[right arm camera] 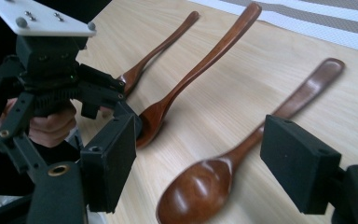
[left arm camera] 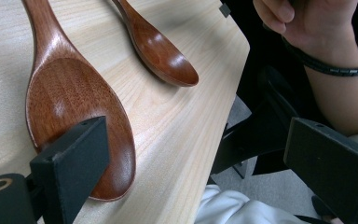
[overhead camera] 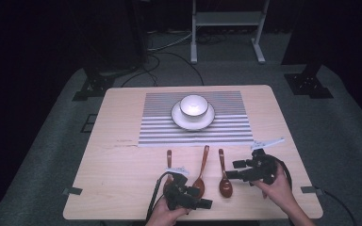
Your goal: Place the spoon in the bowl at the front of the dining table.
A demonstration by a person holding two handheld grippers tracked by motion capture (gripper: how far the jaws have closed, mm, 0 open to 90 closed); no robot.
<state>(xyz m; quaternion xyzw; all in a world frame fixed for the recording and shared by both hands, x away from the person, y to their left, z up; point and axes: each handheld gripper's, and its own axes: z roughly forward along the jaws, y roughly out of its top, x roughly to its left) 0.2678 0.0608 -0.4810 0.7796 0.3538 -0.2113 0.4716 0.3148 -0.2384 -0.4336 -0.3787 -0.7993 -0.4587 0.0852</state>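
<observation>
Three brown wooden spoons lie side by side on the near half of the table, bowls toward me: a left spoon (overhead camera: 169, 162), a middle spoon (overhead camera: 201, 168) and a right spoon (overhead camera: 224, 176). My left gripper (overhead camera: 201, 197) sits at the near edge, pointing right, open. In the left gripper view one jaw hangs over the middle spoon's bowl (left arm camera: 74, 102), with the right spoon (left arm camera: 163, 51) beyond. My right gripper (overhead camera: 233, 169) points left, open (right arm camera: 200, 144), its jaws on either side of the right spoon's bowl (right arm camera: 196, 196) and above it. Nothing is held.
A white bowl (overhead camera: 193, 104) stands on a white plate (overhead camera: 179, 121) on a grey striped placemat (overhead camera: 160, 127) at the table's far middle. The near table edge (left arm camera: 233, 93) runs close beside my left gripper. A metal stand (overhead camera: 226, 28) and cables sit on the floor beyond.
</observation>
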